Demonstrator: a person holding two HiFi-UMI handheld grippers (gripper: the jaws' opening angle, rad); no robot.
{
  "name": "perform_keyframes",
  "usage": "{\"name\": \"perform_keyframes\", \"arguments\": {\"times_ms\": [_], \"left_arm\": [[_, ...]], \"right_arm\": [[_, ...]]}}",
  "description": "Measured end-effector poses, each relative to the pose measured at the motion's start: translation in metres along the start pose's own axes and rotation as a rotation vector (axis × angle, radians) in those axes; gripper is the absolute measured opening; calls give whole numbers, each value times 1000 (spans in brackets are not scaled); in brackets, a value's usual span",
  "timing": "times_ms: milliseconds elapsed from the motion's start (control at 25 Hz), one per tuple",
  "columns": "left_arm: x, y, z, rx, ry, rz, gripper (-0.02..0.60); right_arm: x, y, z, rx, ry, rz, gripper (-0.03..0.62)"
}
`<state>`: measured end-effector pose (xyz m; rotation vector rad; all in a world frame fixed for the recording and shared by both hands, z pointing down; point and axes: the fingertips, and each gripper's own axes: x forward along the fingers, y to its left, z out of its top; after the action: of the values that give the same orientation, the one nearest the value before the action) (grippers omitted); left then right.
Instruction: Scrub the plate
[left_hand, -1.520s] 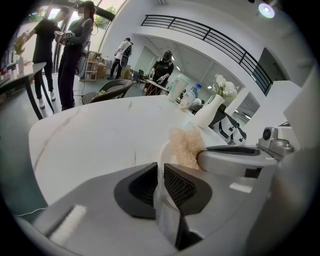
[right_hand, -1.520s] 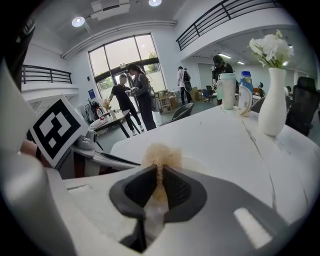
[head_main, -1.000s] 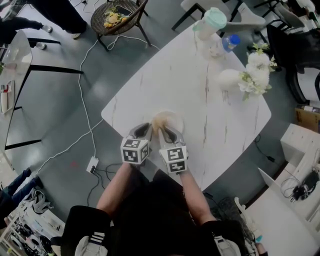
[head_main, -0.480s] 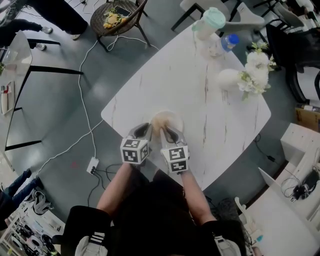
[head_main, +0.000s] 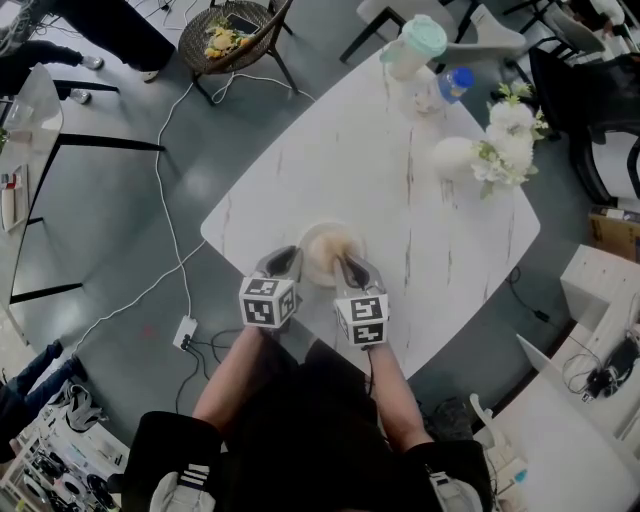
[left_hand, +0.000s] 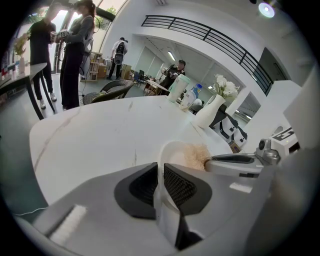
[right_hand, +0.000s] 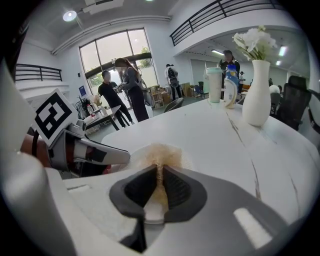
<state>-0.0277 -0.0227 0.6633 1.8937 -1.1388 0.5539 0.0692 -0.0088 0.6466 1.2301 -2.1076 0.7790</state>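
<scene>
A small white plate (head_main: 318, 248) lies on the white marble table (head_main: 400, 180) near its front corner. My left gripper (head_main: 291, 262) is shut on the plate's near-left rim (left_hand: 165, 155), with the rim pinched between the dark pads. My right gripper (head_main: 347, 265) is shut on a tan fibrous scrubber (right_hand: 161, 155), which rests on the plate's surface (head_main: 325, 255). In the left gripper view the scrubber (left_hand: 196, 156) sits inside the plate, against the right gripper's finger (left_hand: 235, 160). Both grippers stand side by side at the plate's near edge.
At the table's far side stand a white vase with white flowers (head_main: 470, 155), a tall cup with a green lid (head_main: 412, 45) and a blue-capped bottle (head_main: 452, 85). A wicker chair (head_main: 235, 30) and floor cables (head_main: 165, 200) lie to the left. People stand in the background.
My right gripper has shifted a little right and toward me with the scrubber, which now lies more over the plate's middle. The left gripper has stayed on the rim.
</scene>
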Motion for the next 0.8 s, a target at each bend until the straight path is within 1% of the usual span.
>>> {"name": "perform_keyframes", "arguments": {"times_ms": [520, 800], "left_arm": [[-1, 0, 0, 4, -3, 6, 46], [0, -1, 0, 9, -4, 10, 46]], "right_arm": [[-14, -18, -2, 17, -13, -42, 41], [-14, -20, -4, 20, -15, -45, 41]]}}
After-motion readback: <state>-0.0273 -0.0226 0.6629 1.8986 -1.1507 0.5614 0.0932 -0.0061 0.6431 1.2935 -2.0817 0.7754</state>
